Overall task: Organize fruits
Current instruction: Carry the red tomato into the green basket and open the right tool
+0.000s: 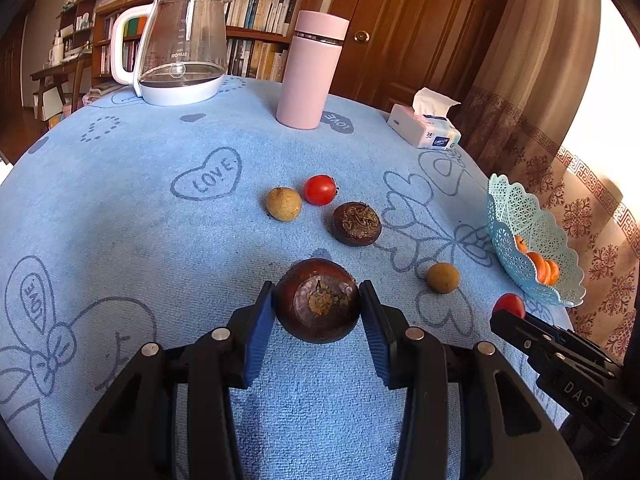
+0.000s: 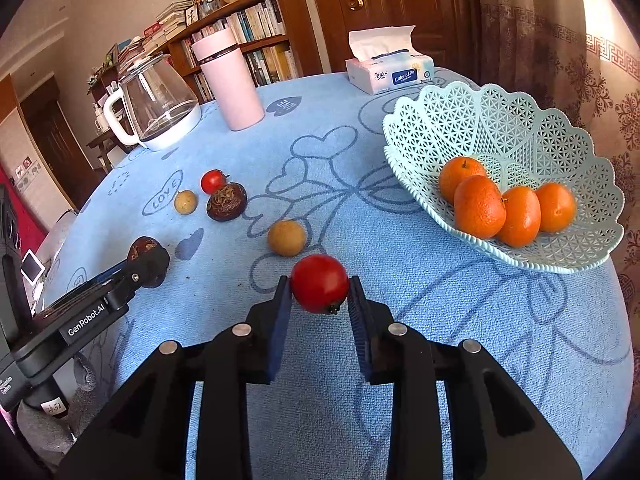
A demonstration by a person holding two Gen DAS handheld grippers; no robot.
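Observation:
My left gripper is shut on a dark brown water chestnut, its blue pads pressing both sides. My right gripper is shut on a red cherry tomato just above the blue cloth. A pale blue lattice basket at the right holds several oranges. Loose on the cloth lie a second water chestnut, another cherry tomato and two tan longans. The left gripper with its chestnut shows at the left of the right wrist view.
A glass kettle with a white base, a pink flask and a tissue box stand along the far side of the round table. A bookshelf, a wooden door and curtains lie beyond. The table edge curves close past the basket.

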